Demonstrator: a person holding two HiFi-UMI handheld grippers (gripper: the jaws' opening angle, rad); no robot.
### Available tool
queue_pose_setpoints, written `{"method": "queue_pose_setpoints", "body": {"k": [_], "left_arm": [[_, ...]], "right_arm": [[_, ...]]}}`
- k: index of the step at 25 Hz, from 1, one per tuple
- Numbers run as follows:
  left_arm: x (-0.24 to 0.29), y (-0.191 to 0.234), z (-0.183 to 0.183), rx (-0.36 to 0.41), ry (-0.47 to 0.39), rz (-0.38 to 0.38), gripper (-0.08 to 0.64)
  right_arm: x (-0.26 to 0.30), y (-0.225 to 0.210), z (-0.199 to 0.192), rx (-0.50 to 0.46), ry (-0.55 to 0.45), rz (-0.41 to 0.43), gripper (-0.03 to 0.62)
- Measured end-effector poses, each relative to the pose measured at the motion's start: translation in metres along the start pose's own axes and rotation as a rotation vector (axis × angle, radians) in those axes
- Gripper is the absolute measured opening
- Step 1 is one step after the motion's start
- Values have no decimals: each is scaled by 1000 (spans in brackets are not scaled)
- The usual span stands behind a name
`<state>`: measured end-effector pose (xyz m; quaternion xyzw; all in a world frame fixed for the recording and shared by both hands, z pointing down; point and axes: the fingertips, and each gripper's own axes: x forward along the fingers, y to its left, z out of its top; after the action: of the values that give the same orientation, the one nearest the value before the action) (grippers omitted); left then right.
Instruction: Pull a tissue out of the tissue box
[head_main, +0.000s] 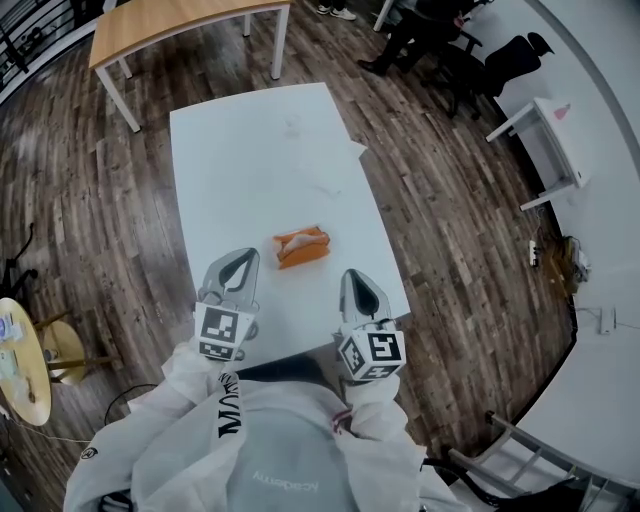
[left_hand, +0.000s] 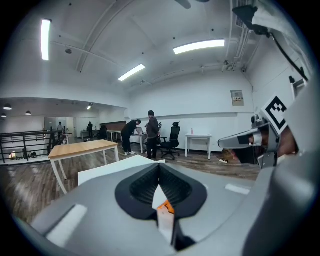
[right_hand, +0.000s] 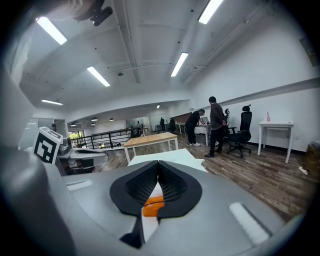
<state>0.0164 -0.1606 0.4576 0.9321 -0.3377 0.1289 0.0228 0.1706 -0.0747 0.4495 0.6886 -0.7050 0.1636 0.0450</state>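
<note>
On white table (head_main: 230, 150), orange tissue box (head_main: 301, 246) lies tilted, untouched

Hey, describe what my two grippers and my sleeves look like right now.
The left gripper and right gripper are both grey, with rounded, tapering jaws lined by black ribbed pads. Each carries a white cube printed with black square markers. The sleeves are white, and the garment has dark lettering on it.

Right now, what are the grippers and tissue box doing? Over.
Jaws shut, empty: left gripper, right gripper, both short of the tissue box. Box untouched on white table. Nothing in the way.
</note>
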Motion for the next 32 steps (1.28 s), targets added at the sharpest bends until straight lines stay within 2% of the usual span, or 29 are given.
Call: {"method": "queue_pose_setpoints", "body": {"k": [3, 4, 5, 17, 23, 32], "left_arm": [[5, 1, -1, -14, 5, 11, 0], [6, 2, -1, -19, 7, 17, 0], [8, 2, -2, -23, 8, 22, 0], [13, 8, -10, -57, 31, 92, 0], [15, 6, -8, -74, 29, 117, 0], [16, 7, -9, -90, 33, 159, 0]], "right_arm": [[10, -6, -1, -24, 34, 19, 10], [13, -7, -1, -35, 51, 32, 48], [17, -9, -2, -47, 65, 46, 55], [50, -19, -11, -162, 161, 149, 75], [61, -25, -18, -251, 223, 210, 89], [82, -25, -53, -399, 387, 372, 117]]}}
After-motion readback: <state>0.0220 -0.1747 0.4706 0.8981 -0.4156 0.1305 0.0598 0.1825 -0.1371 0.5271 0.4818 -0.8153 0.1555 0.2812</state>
